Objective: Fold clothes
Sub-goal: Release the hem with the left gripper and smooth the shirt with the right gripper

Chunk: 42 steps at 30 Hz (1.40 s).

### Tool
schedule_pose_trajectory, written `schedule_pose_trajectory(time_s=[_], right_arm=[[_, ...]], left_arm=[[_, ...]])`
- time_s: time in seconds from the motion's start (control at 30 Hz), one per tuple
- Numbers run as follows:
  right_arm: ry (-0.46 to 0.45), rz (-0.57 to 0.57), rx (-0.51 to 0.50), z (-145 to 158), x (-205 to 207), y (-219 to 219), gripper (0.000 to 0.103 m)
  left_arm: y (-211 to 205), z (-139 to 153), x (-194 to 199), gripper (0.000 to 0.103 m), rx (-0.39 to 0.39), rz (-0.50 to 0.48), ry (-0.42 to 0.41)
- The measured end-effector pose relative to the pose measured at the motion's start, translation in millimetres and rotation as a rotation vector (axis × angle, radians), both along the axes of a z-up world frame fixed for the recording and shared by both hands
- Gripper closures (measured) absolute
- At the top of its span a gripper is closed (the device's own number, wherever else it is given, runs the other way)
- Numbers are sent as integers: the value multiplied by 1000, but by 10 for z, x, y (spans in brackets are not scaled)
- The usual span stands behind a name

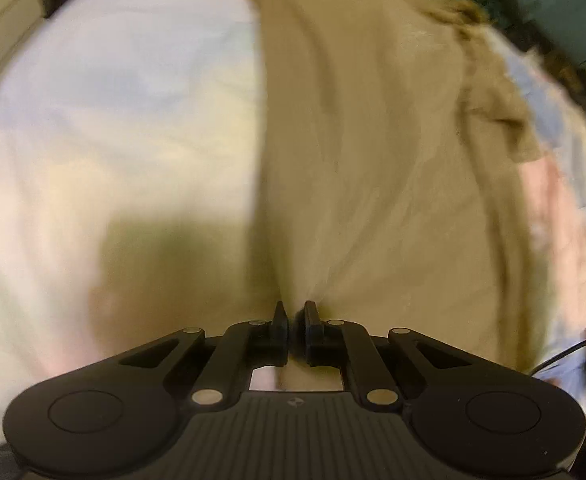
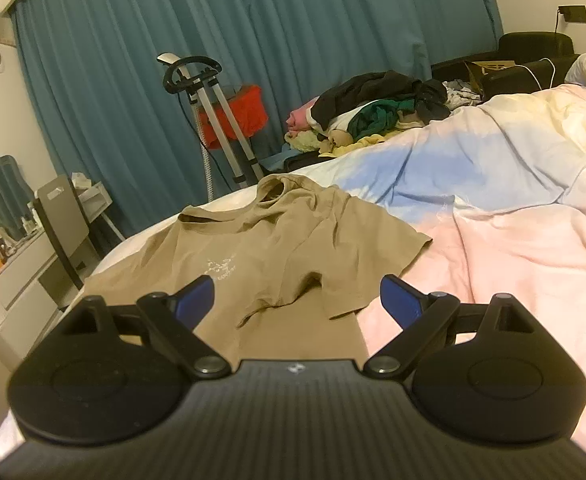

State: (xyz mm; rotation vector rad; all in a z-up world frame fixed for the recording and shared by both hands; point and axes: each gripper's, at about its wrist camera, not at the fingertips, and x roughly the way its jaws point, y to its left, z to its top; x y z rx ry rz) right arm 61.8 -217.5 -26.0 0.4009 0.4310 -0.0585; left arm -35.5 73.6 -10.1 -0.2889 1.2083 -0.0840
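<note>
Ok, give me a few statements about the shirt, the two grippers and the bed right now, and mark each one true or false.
1. The left gripper is shut on the tan shirt. True.
2. The right gripper is shut on a sleeve. False: its jaws stand wide apart, holding nothing.
3. The shirt lies on a bedcover of pink, blue and cream. True.
4. The curtain behind the bed is red. False: it is teal.
5. A pile of clothes sits at the far side of the bed. True.
</note>
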Motion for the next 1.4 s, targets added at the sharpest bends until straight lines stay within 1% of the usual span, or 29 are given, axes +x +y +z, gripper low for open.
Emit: schedule_pose_trajectory(time_s=[0.1, 0.17, 0.2, 0.23, 0.3, 0.33, 0.37, 0.53, 0.6, 0.63, 0.67, 0.87, 0.93, 0.97, 1.0, 1.1, 1.17, 1.23, 1.3, 1.33, 1.37, 1.4], right_arm=[[3, 11, -2, -10, 24, 21, 12], [4, 19, -4, -12, 21, 32, 12], [2, 22, -5, -10, 15, 35, 12], [-1, 23, -7, -3, 9, 37, 12], [-7, 23, -9, 8, 3, 37, 12], [-9, 22, -10, 11, 3, 35, 12], [-11, 22, -8, 13, 4, 33, 12], [-19, 21, -14, 28, -6, 31, 12], [-27, 19, -24, 47, -19, 41, 12], [-30, 18, -25, 54, -22, 40, 12], [-34, 17, -26, 60, -25, 40, 12], [-48, 8, -7, 91, 11, -36, 12], [-58, -10, -11, 109, 48, -103, 12], [-64, -20, -18, 120, 66, -136, 12], [-69, -29, -31, 137, 86, -163, 12], [-82, -44, -40, 196, 219, -285, 12], [-83, -51, -7, 216, 358, -424, 12], [-79, -65, 27, 178, 517, -598, 12], [-76, -86, 7, 14, 679, -795, 12], [-34, -110, 9, -113, 755, -899, 12], [7, -124, 68, -262, 818, -1022, 12], [48, -137, 129, -411, 881, -1147, 20]], left_arm=[[56, 88, -26, 97, 59, -22, -21], [93, 147, -44, 88, 99, -37, -35], [111, 176, -52, 77, 119, -44, -42], [130, 206, -61, 63, 138, -52, -49], [167, 264, -78, 49, 178, -67, -63], [143, 311, -81, 42, 186, -71, -89], [65, 379, -77, 39, 179, -70, -139], [-394, 633, 53, 26, 138, -71, -370], [-562, 713, 126, 20, 129, -81, -444], [-665, 748, 155, 20, 134, -79, -476], [-755, 761, 177, 19, 140, -79, -506], [-1189, 679, 243, 5, 184, -96, -669], [-1311, 628, 255, 4, 205, -102, -719], [-1334, 555, 254, 4, 227, -105, -733], [-1333, 478, 278, 4, 233, -107, -734], [-1232, 264, 387, 4, 194, -104, -708], [-1142, 138, 460, 4, 180, -95, -692], [-1075, 36, 515, 4, 184, -82, -679], [-1041, -65, 576, 4, 176, -63, -657], [-1030, -115, 608, 4, 169, -52, -645], [-1020, -166, 639, 4, 163, -41, -632], [-1009, -216, 671, 4, 157, -30, -620]])
